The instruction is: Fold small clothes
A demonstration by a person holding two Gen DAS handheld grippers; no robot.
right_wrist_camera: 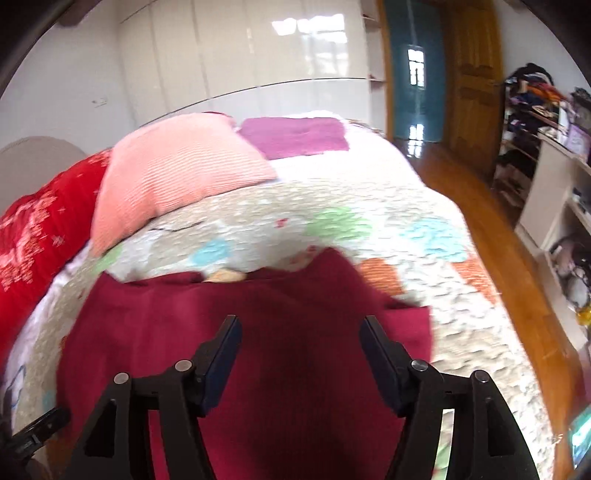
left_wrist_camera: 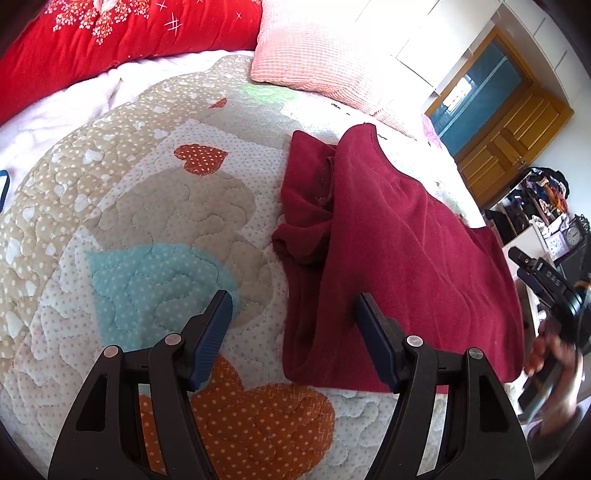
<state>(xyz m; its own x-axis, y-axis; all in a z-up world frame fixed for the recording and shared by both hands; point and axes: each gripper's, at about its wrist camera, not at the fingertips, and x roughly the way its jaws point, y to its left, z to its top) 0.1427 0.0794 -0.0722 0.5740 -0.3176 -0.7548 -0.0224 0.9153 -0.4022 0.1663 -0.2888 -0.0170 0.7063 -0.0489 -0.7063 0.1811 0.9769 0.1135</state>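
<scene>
A: What's closest in the left wrist view?

B: The left gripper (left_wrist_camera: 293,308), its jaws spread wide with nothing between them. It hangs over the quilt (left_wrist_camera: 147,221) at the near left edge of the dark red garment (left_wrist_camera: 406,251); its right finger is over the cloth, its left finger over the quilt.

A: And the garment?

B: It lies on the bed, partly folded, with a bunched sleeve tucked along its left side.

A: The right side?

B: The right gripper (right_wrist_camera: 301,332) is also wide open and empty, held above the garment (right_wrist_camera: 258,332), pointing across the bed. That view is blurred. In the left view, the right gripper (left_wrist_camera: 546,284) shows at the far right edge, off the bed's side.

A: Further back?

B: A pink pillow (right_wrist_camera: 177,173), a red quilted cover (left_wrist_camera: 110,33) beside it, and a folded purple cloth (right_wrist_camera: 295,136) at the far end. Past the bed, shelves (right_wrist_camera: 532,122) are packed with clothes.
</scene>
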